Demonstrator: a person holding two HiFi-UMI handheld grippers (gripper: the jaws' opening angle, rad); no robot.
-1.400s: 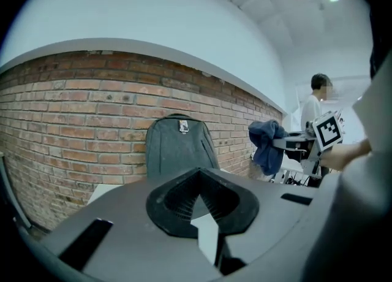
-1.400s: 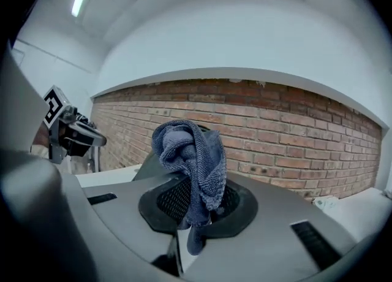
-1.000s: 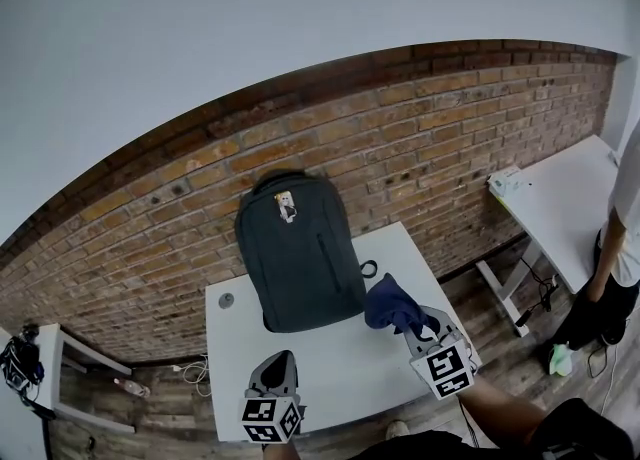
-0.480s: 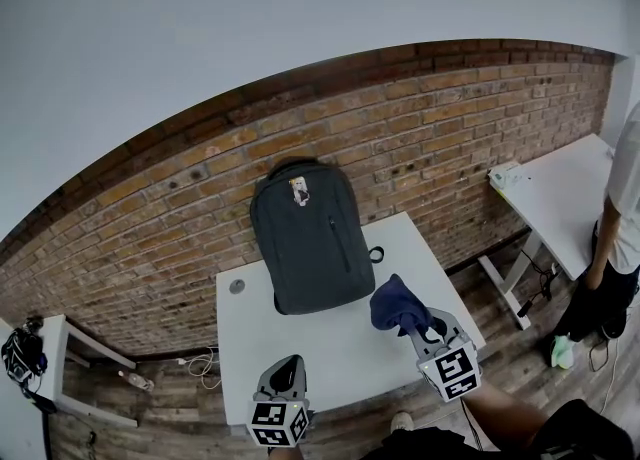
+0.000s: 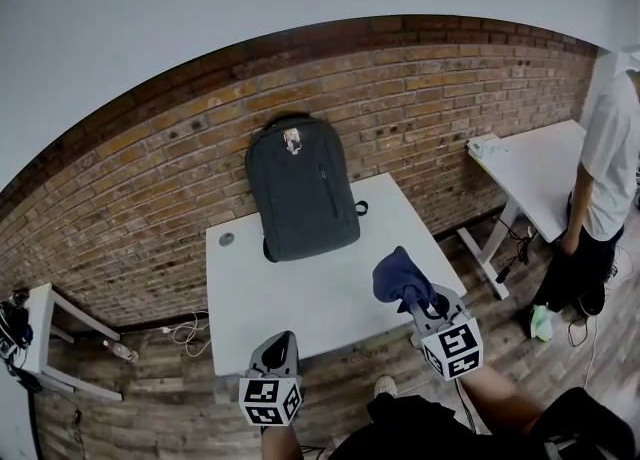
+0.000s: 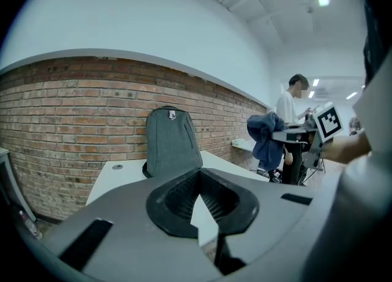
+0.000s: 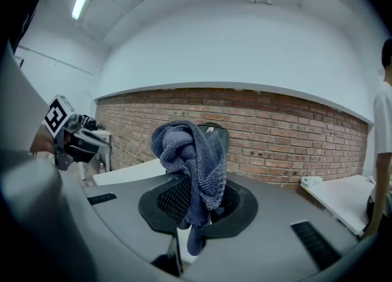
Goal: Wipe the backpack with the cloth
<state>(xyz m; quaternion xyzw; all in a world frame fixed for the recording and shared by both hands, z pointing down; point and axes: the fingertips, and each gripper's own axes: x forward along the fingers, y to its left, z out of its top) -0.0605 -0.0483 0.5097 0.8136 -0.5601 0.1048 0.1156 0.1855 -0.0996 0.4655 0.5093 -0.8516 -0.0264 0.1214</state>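
A dark grey backpack stands upright at the back of the white table, leaning on the brick wall. It also shows straight ahead in the left gripper view as the backpack. My right gripper hangs over the table's front right corner, shut on a bunched blue cloth. The cloth drapes over the jaws of this gripper and hides most of the backpack. My left gripper is off the front edge, low and far from the backpack. This left gripper stands shut and holds nothing.
A small round disc lies at the table's left rear. A person stands at the right by a second white table. A low white bench and a bottle are on the wood floor at left.
The view has drawn back from the table, so the backpack looks farther off. Both grippers sit nearer the front edge, the cloth still held. The person at right has come further into view.
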